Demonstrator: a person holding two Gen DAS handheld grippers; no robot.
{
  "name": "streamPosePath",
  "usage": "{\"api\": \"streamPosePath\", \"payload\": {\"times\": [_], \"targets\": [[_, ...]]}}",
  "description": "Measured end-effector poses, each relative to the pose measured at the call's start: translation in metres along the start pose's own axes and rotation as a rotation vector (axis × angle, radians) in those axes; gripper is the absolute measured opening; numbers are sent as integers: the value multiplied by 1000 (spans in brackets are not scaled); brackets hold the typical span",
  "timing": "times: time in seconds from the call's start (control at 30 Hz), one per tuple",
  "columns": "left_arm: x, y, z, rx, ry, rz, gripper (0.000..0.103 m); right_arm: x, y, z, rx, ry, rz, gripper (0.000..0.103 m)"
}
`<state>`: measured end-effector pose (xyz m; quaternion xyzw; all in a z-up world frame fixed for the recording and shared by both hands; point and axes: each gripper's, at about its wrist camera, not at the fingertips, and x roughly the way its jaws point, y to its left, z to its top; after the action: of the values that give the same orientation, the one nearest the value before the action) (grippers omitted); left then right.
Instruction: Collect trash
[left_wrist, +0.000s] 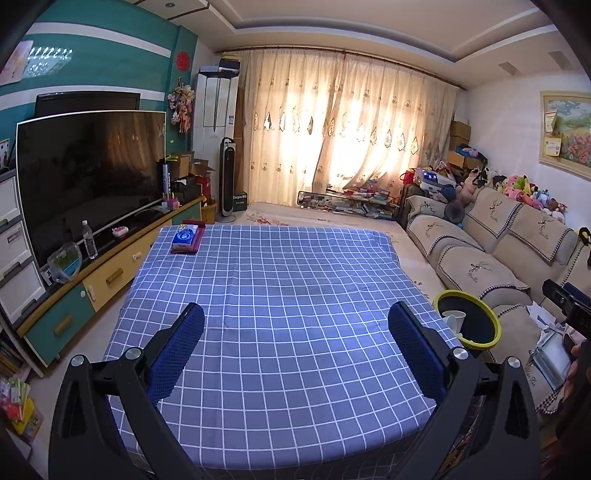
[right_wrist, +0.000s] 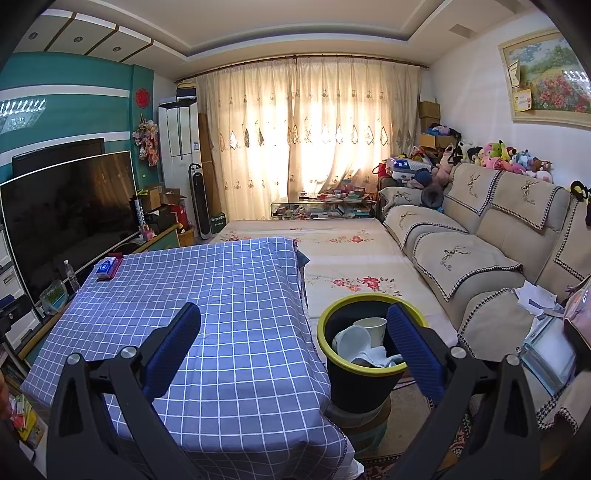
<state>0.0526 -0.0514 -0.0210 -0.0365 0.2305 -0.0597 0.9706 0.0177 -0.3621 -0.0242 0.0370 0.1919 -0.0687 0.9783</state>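
Observation:
A black trash bin with a yellow-green rim (right_wrist: 334, 306) stands on a stool right of the table. It holds white paper cups (right_wrist: 371, 326) and crumpled tissue (right_wrist: 373, 356). The bin also shows in the left wrist view (left_wrist: 441, 295), with a cup (left_wrist: 454, 317) inside. My left gripper (left_wrist: 295, 325) is open and empty above the blue checked tablecloth (left_wrist: 288, 288). My right gripper (right_wrist: 293, 325) is open and empty, above the table's right edge (right_wrist: 295, 266), its right finger (right_wrist: 410, 339) in front of the bin.
A blue tissue pack on a red tray (left_wrist: 186, 236) lies at the table's far left corner. A TV (left_wrist: 88, 173) and cabinet with a water bottle (left_wrist: 88, 240) stand left. A beige sofa (right_wrist: 480, 251) with papers (right_wrist: 535, 295) is right. A glass coffee table (right_wrist: 325, 208) stands far back.

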Motion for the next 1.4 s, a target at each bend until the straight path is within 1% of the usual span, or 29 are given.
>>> {"api": "streamPosePath", "payload": {"times": [0.3, 0.57, 1.4], "targets": [[7, 1, 2, -4, 17, -4, 98, 0, 0, 0, 1, 5, 2, 96], [15, 1, -2, -7, 35, -14, 98, 3, 2, -2, -3, 13, 11, 96], [20, -2, -8, -2, 41, -18, 98, 7, 0, -3, 2, 22, 13, 96]]}}
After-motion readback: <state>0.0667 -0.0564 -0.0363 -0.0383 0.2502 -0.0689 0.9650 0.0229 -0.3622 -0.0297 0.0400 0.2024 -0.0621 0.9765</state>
